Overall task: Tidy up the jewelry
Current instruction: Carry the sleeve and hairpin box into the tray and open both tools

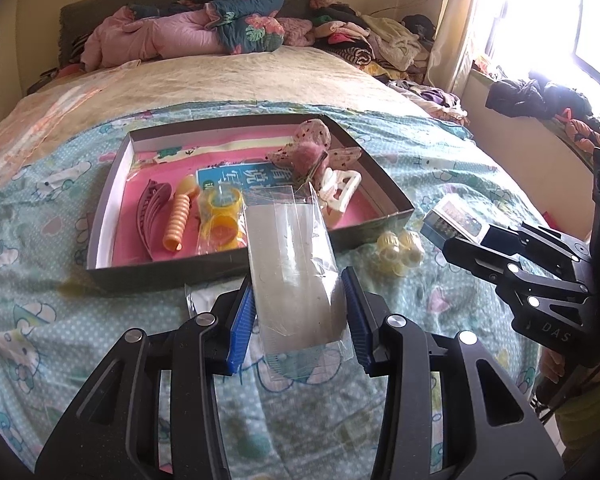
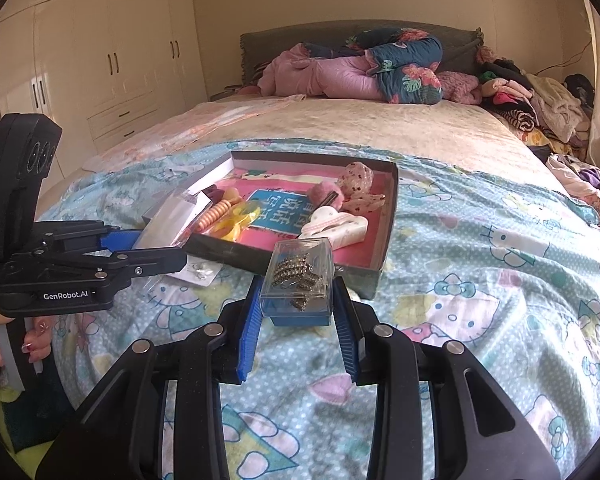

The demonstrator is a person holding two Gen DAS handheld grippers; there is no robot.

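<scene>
1. A clear box [image 2: 298, 280] of sparkly jewelry is clamped in the right gripper [image 2: 296, 320], just before the tray [image 2: 390, 216].
2. The left gripper [image 1: 300, 312] pinches a clear packet [image 1: 292, 256] over the tray's near edge.
3. Both hang above the bed [image 2: 480, 280].

Packet's [image 1: 296, 264] contents indistinct.

I see a shallow tray [image 1: 112, 216] on the bed [image 1: 260, 76], holding hair clips: a claw clip [image 1: 342, 196] at its right, a spiral clip [image 1: 178, 218] at left. Hair rollers [image 1: 400, 252] lie just right of the tray's near corner.
</scene>
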